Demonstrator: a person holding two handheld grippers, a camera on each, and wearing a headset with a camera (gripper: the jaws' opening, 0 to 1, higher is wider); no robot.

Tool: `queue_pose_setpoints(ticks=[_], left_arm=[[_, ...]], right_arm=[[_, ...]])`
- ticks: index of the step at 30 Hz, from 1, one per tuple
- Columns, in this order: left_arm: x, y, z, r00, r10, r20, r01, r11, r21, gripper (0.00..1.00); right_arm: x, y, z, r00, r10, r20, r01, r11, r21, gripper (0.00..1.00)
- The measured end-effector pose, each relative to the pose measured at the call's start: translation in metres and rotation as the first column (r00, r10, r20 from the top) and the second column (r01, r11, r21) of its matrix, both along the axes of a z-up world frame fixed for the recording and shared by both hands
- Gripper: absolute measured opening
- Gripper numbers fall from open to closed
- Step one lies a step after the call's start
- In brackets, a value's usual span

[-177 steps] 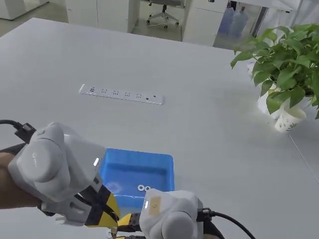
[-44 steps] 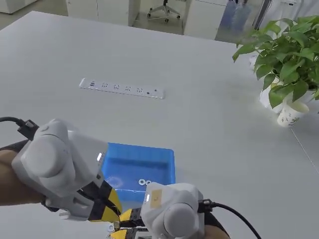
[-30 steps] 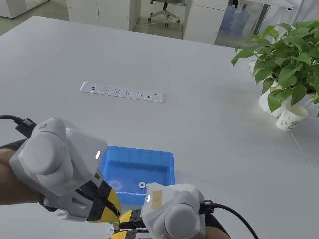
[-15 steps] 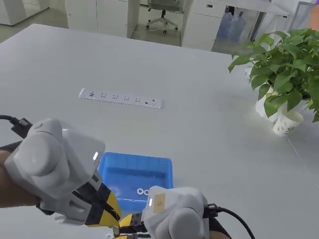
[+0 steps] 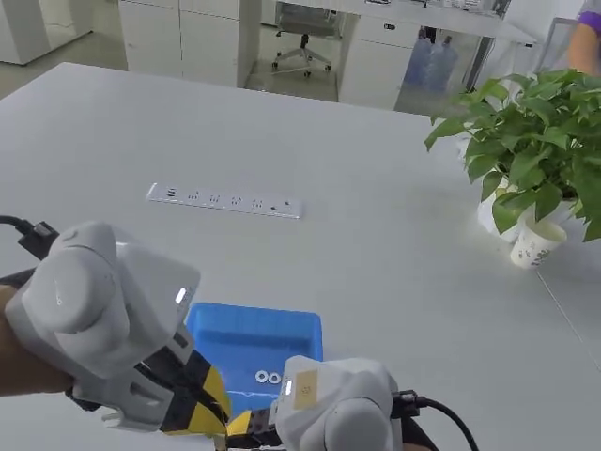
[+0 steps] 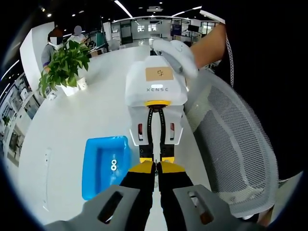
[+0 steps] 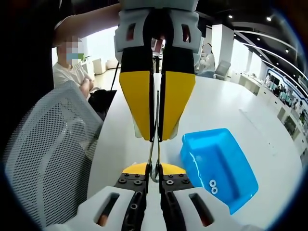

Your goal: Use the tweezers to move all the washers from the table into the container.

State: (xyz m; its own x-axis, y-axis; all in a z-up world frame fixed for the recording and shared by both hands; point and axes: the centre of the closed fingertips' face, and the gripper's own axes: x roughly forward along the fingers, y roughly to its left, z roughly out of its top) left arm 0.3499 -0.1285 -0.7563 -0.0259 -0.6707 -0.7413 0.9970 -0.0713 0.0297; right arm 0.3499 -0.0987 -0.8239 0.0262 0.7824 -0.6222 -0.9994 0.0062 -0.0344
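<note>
My left gripper [image 6: 155, 168] and my right gripper [image 7: 154, 172] meet tip to tip over the table's near edge. Thin metal tweezers [image 7: 156, 126] run between both pairs of jaws, and each gripper looks shut on them. In the head view the left gripper [image 5: 218, 418] is the big white body at the lower left and the right gripper [image 5: 249, 428] sits at the bottom middle. Just beyond them stands the blue container [image 5: 282, 324] with two washers [image 5: 268, 378] on its floor; the washers [image 6: 114, 165] also show in the left gripper view.
A white power strip [image 5: 225, 200] lies at mid table. A potted plant [image 5: 535, 141] and a paper cup [image 5: 529, 246] stand at the far right. A grey mesh chair [image 6: 231, 144] is behind the near edge. People sit in the background.
The head camera has tilted, so the whole picture has shifted. Both grippers stay tip to tip on the tweezers, and the container has not moved.
</note>
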Motion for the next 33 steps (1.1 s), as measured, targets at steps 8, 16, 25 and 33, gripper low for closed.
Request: queue_pose_setpoints(ticks=[8, 16, 25, 33], left_arm=[[0.005, -0.001, 0.009, 1.000, -0.007, 0.012, 0.007, 1.000, 0.000, 0.05], [0.014, -0.003, 0.020, 0.999, -0.015, 0.028, 0.015, 1.000, 0.000, 0.05], [0.028, -0.003, 0.027, 0.999, -0.011, 0.042, 0.011, 1.000, 0.004, 0.05], [0.042, -0.001, 0.030, 0.999, -0.008, 0.050, 0.007, 1.000, 0.007, 0.05]], right_arm=[[0.006, -0.001, 0.009, 1.000, -0.004, 0.012, 0.004, 1.000, 0.006, 0.09], [0.016, -0.002, 0.020, 0.999, -0.011, 0.031, 0.011, 1.000, 0.015, 0.09], [0.032, -0.001, 0.027, 0.999, -0.014, 0.050, 0.013, 1.000, 0.020, 0.09], [0.048, 0.000, 0.030, 0.998, -0.014, 0.058, 0.013, 1.000, 0.022, 0.09]])
